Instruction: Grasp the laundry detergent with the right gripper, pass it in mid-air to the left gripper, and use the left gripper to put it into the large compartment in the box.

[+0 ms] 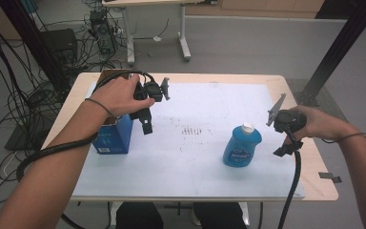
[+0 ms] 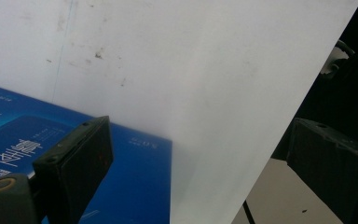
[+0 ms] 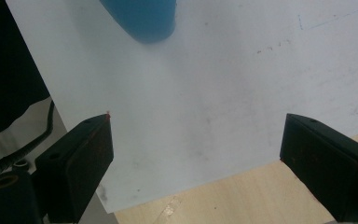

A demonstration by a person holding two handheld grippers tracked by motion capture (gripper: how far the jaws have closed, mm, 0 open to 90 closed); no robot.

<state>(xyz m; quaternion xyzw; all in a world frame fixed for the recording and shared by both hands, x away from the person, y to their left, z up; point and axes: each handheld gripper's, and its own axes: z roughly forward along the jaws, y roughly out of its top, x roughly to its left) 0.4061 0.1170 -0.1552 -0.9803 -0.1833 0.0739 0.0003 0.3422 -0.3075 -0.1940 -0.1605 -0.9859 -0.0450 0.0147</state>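
Blue box (image 1: 113, 136), blue bottle (image 1: 241, 148), white cap.

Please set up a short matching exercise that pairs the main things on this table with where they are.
Things:
1. blue box
2. blue bottle
3. left gripper
4. right gripper

Places:
A. open, just right of the bottle near the table's right edge
B. stands on the white sheet's left side
C. open, above the box's right side
D. stands right of the sheet's middle, white cap up

Pairs: 1-B, 2-D, 3-C, 4-A
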